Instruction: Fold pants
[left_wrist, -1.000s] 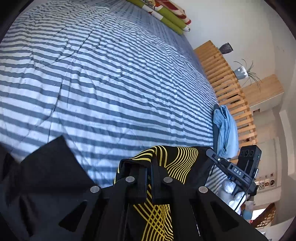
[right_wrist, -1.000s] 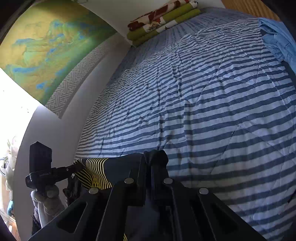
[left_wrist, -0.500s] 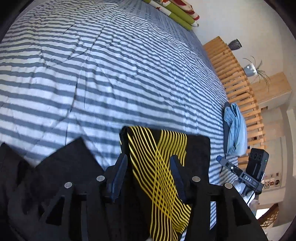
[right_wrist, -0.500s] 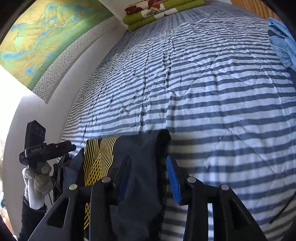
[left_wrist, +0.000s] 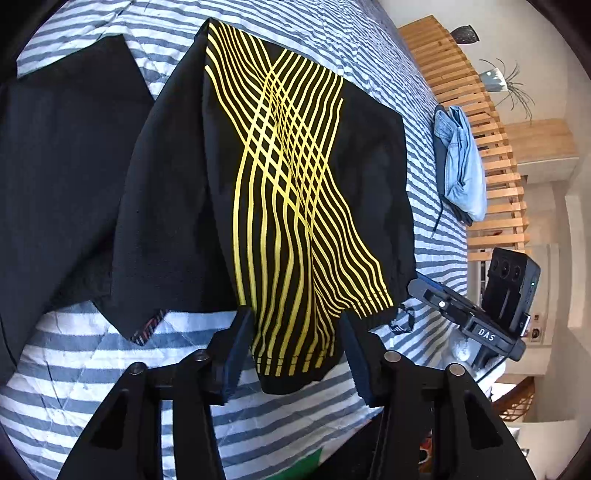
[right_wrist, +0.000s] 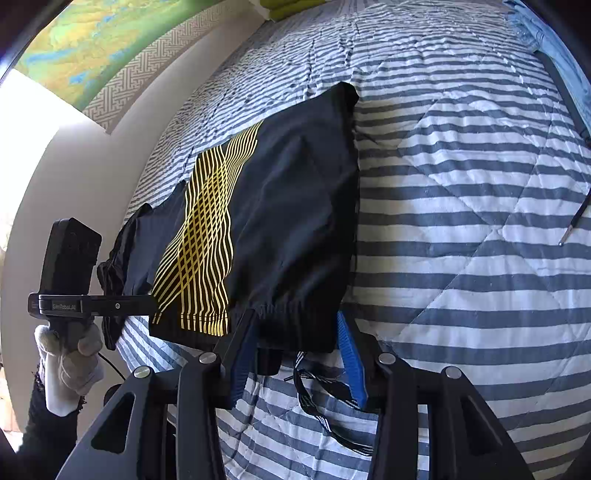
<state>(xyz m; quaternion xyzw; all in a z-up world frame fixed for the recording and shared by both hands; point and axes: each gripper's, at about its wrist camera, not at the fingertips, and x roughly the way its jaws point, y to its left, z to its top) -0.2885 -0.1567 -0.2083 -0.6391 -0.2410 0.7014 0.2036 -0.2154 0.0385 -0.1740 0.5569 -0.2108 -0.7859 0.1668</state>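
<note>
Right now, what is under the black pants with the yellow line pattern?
The black pants with yellow lines lie folded on the blue-and-white striped quilt, which shows on all sides. A striped drawstring sticks out at the waistband. What lies directly beneath the fabric is covered.

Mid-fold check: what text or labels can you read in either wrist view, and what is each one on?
"DAS": on the right tongs' black body, in the left wrist view.
Label on the left tongs' side bar, right wrist view: too blurred to read.
No print readable on the pants or blanket.
</note>
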